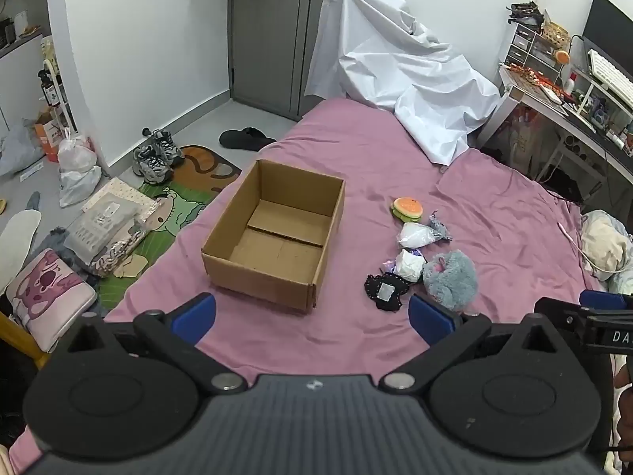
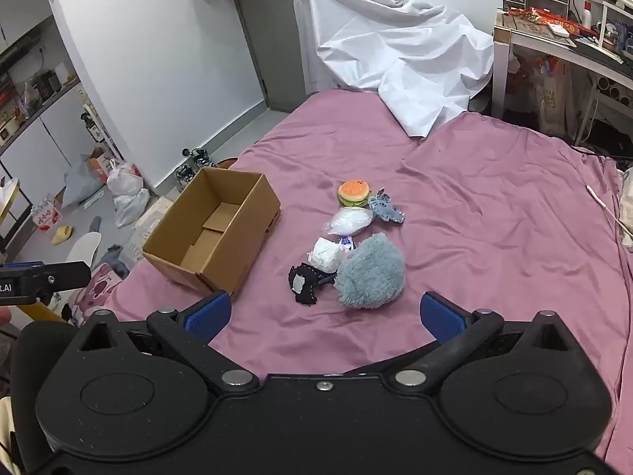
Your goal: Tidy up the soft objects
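Note:
An open, empty cardboard box (image 1: 277, 233) (image 2: 213, 229) stands on the pink bed sheet (image 1: 356, 150) (image 2: 494, 198). Right of it lies a cluster of soft things: a burger plush (image 1: 406, 208) (image 2: 353, 192), a small grey toy (image 1: 439, 228) (image 2: 385, 210), a white bag (image 1: 415, 235) (image 2: 350, 221), a white bundle (image 1: 409, 265) (image 2: 326, 254), a black cloth piece (image 1: 385, 291) (image 2: 302, 283) and a fluffy grey-blue plush (image 1: 451, 279) (image 2: 372, 271). My left gripper (image 1: 312, 314) is open and empty, near the box's front. My right gripper (image 2: 324, 312) is open and empty, just short of the fluffy plush.
A crumpled white sheet (image 1: 395, 71) (image 2: 395, 47) covers something at the bed's far end. A cluttered desk (image 1: 561, 87) (image 2: 561, 39) stands at the right. The floor left of the bed holds shoes (image 1: 156, 154), bags (image 1: 77, 166) and a mat (image 1: 178, 202).

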The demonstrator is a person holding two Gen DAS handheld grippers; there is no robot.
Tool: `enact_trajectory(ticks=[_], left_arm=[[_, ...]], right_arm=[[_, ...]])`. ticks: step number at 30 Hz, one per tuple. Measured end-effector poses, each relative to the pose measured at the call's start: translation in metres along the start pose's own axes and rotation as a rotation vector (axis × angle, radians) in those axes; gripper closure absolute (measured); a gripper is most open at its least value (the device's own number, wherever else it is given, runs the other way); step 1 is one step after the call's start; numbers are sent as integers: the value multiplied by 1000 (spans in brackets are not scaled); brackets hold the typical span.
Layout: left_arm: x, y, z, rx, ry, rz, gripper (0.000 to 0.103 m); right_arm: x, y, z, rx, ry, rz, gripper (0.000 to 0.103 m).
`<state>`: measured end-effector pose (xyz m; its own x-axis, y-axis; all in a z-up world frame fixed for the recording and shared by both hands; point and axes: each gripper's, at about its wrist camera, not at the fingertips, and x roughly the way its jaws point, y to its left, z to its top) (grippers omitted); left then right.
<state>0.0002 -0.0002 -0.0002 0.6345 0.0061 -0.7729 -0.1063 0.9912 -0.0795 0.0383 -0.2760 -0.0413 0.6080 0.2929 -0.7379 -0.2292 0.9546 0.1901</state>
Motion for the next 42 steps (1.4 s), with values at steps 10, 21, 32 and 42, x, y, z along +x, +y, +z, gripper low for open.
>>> enact_trajectory(ticks=[10,21,32,42], left_arm=[[-1,-10,-5,35,0,-19,0],[0,-13,-6,44,15,-24,0],[-4,-15,-3,46,12,-30,0],[-8,-13,-2,44,2,-26,0]], right_arm=[[-9,5,0,-4,-20,-27,0],[-10,0,-1,1,-21,-35,0],[-14,-2,-2,3,-28,-38,0],[-15,1,-3,-13,-29,-35,0]])
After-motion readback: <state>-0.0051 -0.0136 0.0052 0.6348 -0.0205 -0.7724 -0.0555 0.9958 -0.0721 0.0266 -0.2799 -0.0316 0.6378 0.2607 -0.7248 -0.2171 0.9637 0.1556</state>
